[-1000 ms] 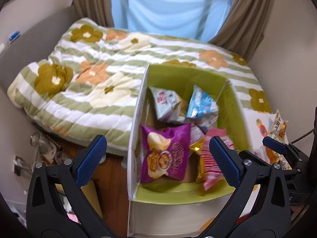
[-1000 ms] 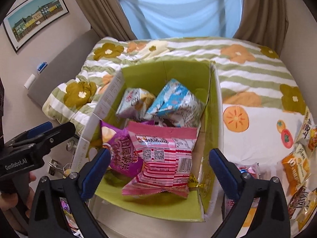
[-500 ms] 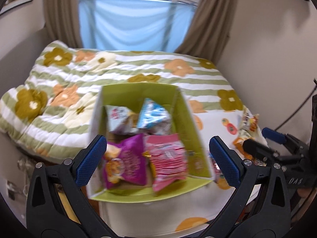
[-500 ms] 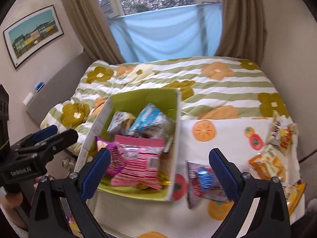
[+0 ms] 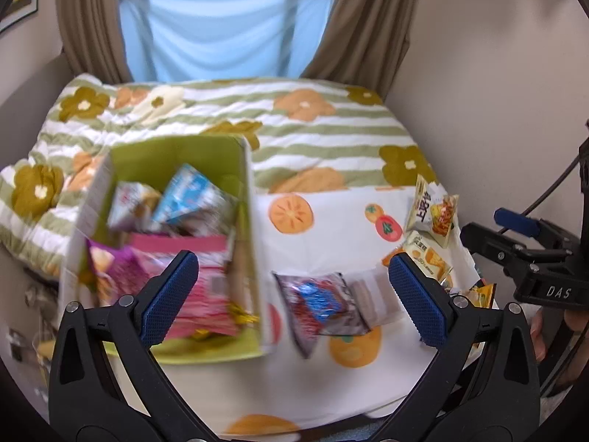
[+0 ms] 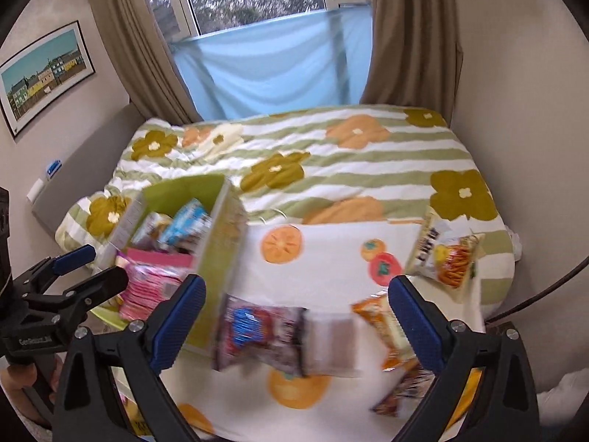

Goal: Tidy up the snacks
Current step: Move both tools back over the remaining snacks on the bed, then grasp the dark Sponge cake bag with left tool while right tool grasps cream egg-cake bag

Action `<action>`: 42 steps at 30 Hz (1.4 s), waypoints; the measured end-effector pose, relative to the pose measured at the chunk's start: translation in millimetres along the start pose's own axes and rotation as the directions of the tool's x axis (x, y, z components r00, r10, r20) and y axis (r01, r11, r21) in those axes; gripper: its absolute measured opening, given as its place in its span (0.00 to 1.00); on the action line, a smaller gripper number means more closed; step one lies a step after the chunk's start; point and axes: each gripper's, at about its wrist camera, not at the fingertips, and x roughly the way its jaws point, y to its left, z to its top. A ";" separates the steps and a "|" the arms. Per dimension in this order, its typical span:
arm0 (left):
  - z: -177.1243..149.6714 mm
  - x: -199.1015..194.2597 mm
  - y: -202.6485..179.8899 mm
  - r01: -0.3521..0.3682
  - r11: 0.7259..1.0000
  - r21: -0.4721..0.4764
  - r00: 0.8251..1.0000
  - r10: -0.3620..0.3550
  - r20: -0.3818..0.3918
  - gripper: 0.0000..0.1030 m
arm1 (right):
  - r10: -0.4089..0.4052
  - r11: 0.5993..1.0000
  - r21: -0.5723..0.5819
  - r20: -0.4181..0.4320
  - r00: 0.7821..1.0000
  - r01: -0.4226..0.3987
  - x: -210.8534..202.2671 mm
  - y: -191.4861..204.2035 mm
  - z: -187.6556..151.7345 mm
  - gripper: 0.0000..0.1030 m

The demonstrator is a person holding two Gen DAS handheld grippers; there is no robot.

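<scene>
1. Your left gripper (image 5: 294, 294), black-framed with blue ribbed pads, fills the lower part of the left wrist view; its fingers are spread wide and grasp nothing.
2. Your right gripper (image 6: 298, 316), of the same make, is likewise released and empty in the right wrist view; both frames are cut off by the bottom edge.
3. The lime-green cardboard box (image 5: 184, 151) sits at centre left on the bed. Inside it lie a pink striped packet (image 5: 206, 291), a purple packet (image 5: 110, 272), a light blue packet (image 5: 187, 195) and a pale packet (image 5: 129, 202). Motion blur makes their print unreadable.
4. A dark foil packet with a blue and red label (image 5: 320, 305) lies on the white orange-printed cloth (image 5: 342, 228) just right of the box, between your left fingers; its right end smears into a pale blur.
5. Yellow-orange snack packets (image 6: 445, 258) lie at the right edge of the cloth; the lowest ones are partly hidden behind your right finger.
6. The green-striped floral quilt (image 6: 331, 169) covers the upper bed.
</scene>
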 end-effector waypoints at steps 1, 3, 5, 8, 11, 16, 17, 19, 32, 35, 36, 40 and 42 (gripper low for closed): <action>-2.1 6.1 -8.6 -0.005 1.000 -0.009 1.000 0.005 -0.012 1.00 | 0.004 1.000 -0.010 -0.015 1.000 -0.004 2.7 -12.6 0.2 0.96; -7.4 21.4 -26.4 -0.023 0.999 -0.027 0.999 0.022 -0.043 1.00 | 0.013 0.999 -0.031 -0.040 0.999 -0.014 8.0 -32.7 0.3 0.96; -12.3 34.9 -42.1 -0.048 0.998 -0.029 0.996 0.046 -0.072 1.00 | 0.026 0.998 -0.050 -0.068 0.997 -0.029 16.0 -51.5 -0.1 0.96; -16.7 51.4 -65.5 -0.098 0.995 0.011 0.989 0.099 -0.106 1.00 | 0.055 0.995 -0.073 -0.111 0.992 -0.063 29.6 -74.0 -2.4 0.96; -20.5 66.1 -78.5 -0.140 0.987 0.084 0.977 0.152 -0.152 1.00 | 0.078 0.992 -0.090 -0.157 0.985 -0.093 44.4 -93.9 -6.3 0.96; -18.9 86.1 -86.2 -0.142 0.961 0.235 0.954 0.196 -0.228 1.00 | 0.094 0.986 -0.111 -0.236 0.967 -0.123 68.5 -118.3 -14.0 0.96; -16.9 91.9 -87.3 -0.122 0.952 0.281 0.948 0.196 -0.251 1.00 | 0.095 0.986 -0.112 -0.247 0.964 -0.125 72.6 -121.4 -15.5 0.96; -14.2 102.6 -88.9 -0.078 0.928 0.365 0.935 0.195 -0.296 1.00 | 0.094 0.985 -0.113 -0.271 0.958 -0.128 81.5 -126.8 -18.7 0.96; -42.3 197.7 -105.0 0.321 0.573 0.754 0.731 0.357 -0.582 1.00 | 0.020 0.979 -0.176 -0.409 0.912 -0.100 128.6 -130.9 -35.8 0.96; -50.6 213.0 -103.5 0.356 0.558 0.750 0.703 0.369 -0.608 0.99 | -0.008 0.976 -0.200 -0.431 0.902 -0.087 139.2 -128.1 -41.1 0.96; -51.8 216.9 -102.8 0.368 0.562 0.741 0.693 0.365 -0.621 1.00 | -0.011 0.977 -0.197 -0.442 0.897 -0.085 142.9 -128.8 -42.9 0.96; -60.5 230.6 -98.5 0.405 0.564 0.720 0.655 0.371 -0.658 0.91 | -0.010 0.980 -0.181 -0.480 0.877 -0.088 157.1 -130.9 -48.8 0.96; -67.0 235.8 -96.3 0.407 0.564 0.719 0.639 0.386 -0.665 0.85 | -0.015 0.978 -0.189 -0.490 0.872 -0.089 161.9 -130.0 -50.7 0.96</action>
